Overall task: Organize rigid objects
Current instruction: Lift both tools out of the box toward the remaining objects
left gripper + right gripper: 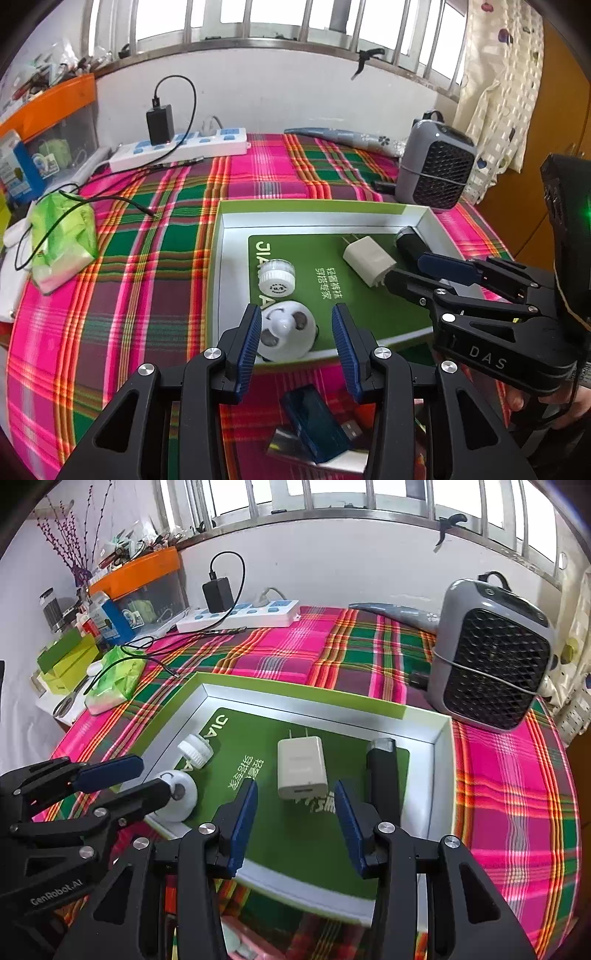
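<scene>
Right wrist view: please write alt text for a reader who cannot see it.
A shallow green-rimmed box on a plaid tablecloth holds a white charger, a black stick-shaped device, a white cap and a round white toy. The right hand-held gripper is open above the charger.

Four things lie in one box (441,775): charger (301,770), black stick (384,775), two white gadgets (195,751).

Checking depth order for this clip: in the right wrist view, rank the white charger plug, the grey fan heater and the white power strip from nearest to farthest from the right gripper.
From the right gripper:
1. White charger plug, in the box just ahead of the fingertips.
2. Grey fan heater, on the cloth beyond the box, to the right.
3. White power strip, at the table's back edge by the wall.
</scene>
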{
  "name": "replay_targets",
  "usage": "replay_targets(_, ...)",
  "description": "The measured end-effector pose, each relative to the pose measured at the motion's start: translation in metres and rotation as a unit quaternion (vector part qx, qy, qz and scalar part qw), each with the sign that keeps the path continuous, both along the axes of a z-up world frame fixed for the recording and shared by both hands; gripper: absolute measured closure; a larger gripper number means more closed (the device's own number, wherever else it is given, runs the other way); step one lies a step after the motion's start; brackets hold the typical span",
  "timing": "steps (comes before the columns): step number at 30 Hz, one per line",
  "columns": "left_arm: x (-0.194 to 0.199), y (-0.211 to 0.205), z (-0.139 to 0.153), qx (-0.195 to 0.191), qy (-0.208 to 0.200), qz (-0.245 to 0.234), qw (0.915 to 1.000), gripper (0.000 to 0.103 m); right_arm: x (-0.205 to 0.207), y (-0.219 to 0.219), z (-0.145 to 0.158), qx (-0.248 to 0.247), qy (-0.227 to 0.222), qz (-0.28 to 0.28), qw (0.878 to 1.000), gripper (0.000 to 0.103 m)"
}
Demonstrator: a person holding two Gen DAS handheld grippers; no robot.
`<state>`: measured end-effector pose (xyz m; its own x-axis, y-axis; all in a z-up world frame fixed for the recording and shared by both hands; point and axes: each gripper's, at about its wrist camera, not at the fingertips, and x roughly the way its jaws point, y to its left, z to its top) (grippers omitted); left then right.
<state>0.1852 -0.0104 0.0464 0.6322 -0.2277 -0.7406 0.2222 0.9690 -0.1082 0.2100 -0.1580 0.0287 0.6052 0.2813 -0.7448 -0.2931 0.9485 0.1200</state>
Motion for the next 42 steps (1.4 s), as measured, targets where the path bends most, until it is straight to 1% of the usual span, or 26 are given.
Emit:
replay_targets(11, -0.035, 0.011, 0.015, -0.012, -0.018, 0.004, 0.9998, 0.064, -0.032, -0.018, 0.014, 0.006, -0.017, -0.021, 1.0, 0.058)
replay_targets(20, -0.068, 0.016, 0.013, -0.019, -0.018, 0.0, 0.9997, 0.064, -0.068, -0.027, 0.016, 0.008, -0.026, -0.028, 0.999, 0.058)
replay_targets(25, -0.092, 0.011, 0.006, -0.023, -0.008, -0.02, 0.9995, 0.064, -0.09, -0.03, 0.016, 0.018, -0.032, -0.025, 0.999, 0.058)
replay_targets(31, -0.116, 0.0, -0.002, -0.028, -0.002, -0.05, 0.9984, 0.064, -0.115, -0.035, 0.008, 0.025, -0.028, -0.029, 0.999, 0.058)
replay_targets(38, -0.129, -0.011, -0.01, -0.033, 0.01, -0.075, 0.9966, 0.064, -0.134, -0.04, -0.002, 0.028, -0.023, -0.036, 0.999, 0.058)
replay_targets(42, -0.134, -0.018, -0.017, -0.038, 0.016, -0.089, 0.9952, 0.064, -0.145, -0.046, -0.003, 0.033, -0.026, -0.046, 0.998, 0.058)
